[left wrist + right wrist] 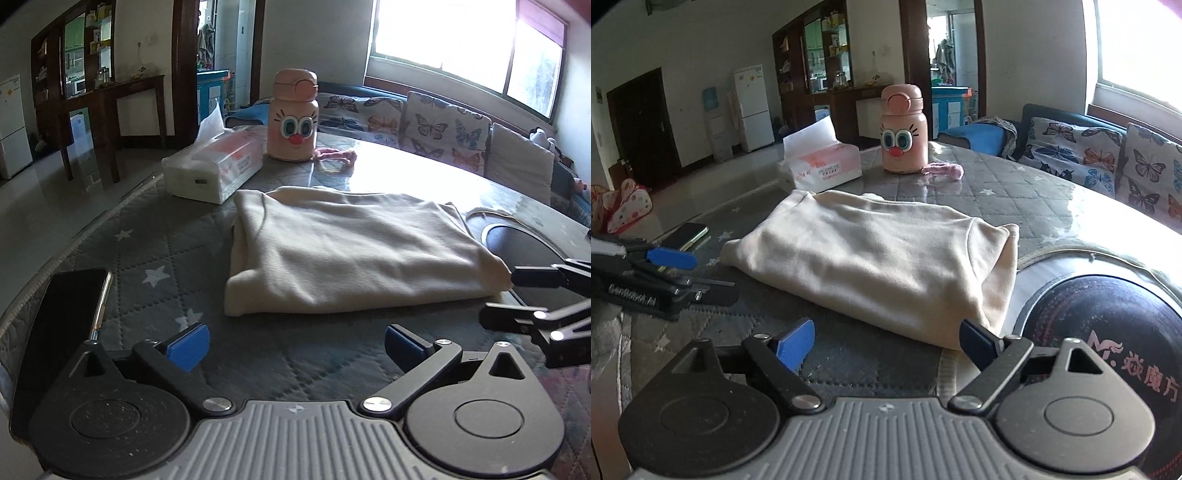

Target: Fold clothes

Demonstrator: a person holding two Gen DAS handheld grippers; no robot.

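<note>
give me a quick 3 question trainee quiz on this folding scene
1. True or false: the cream garment lies folded on the table.
2. What stands nearest the pink bottle: A phone, B tissue pack, C black round pad?
3. Fill in: both the left claw and the right claw are ____.

Key: 1 true; 2 B; 3 open, holding nothing.

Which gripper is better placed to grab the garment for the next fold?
Right, probably. The right gripper is open with one finger already at the near corner of the cream garment. The left gripper, also open, sits back from the near edge.
</note>
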